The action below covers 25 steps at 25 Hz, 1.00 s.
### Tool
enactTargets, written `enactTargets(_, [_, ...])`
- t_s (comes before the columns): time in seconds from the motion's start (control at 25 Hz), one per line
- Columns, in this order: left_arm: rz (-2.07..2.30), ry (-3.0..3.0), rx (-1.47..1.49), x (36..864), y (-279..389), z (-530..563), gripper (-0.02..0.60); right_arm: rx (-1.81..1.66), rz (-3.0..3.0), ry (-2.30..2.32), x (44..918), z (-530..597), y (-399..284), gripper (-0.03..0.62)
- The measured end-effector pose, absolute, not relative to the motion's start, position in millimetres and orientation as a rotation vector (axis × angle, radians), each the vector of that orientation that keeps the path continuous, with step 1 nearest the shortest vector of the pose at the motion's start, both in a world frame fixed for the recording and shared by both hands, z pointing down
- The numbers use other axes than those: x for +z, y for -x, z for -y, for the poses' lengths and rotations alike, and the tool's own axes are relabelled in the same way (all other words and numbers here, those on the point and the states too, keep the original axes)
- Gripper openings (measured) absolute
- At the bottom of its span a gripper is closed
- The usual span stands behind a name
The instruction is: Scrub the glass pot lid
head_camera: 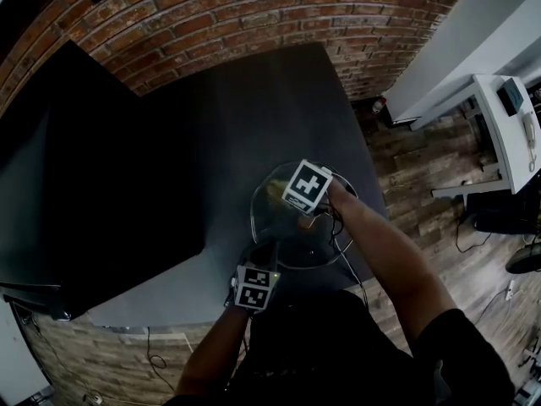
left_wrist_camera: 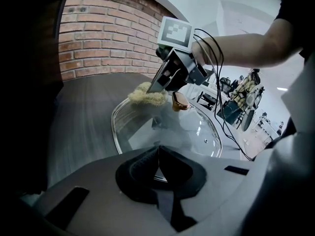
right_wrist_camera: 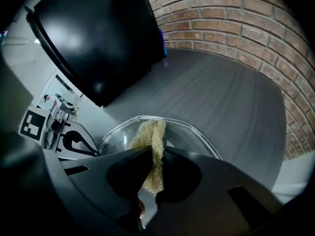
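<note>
We see a round clear glass pot lid at the near edge of a dark grey table, before a red brick wall. The left hand-held gripper pinches the lid's near rim, its jaws closed on the glass. The right hand-held gripper clamps a pale beige fibrous scrubbing pad and presses it on the lid's far side, just beside the lid's brownish knob. We cannot tell whether the lid touches the table.
</note>
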<state>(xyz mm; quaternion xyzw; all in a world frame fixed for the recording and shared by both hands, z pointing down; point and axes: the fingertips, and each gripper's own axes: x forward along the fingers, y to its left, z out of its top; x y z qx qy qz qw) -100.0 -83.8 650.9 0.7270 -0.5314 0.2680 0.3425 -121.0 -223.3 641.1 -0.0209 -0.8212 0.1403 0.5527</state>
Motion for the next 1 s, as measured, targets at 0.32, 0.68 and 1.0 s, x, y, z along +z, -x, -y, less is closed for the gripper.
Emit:
enactTargets(0.32, [1.39, -1.878, 0.687, 650.6, 101.6, 83.6, 0.035, 0.466, 1.959, -0.154, 639.3, 263.1, 73.2, 0.051])
enactTargets(0.68, [1.389, -1.872, 0.695, 650.2, 101.1, 82.5, 0.035, 0.533, 1.952, -0.291, 641.6, 282.4, 30.9, 0.051])
enactTargets(1.0, [1.389, -1.862, 0.698, 651.7, 100.5, 82.9, 0.035, 0.553, 1.961, -0.355, 643.4, 286.3, 18.2, 0.051])
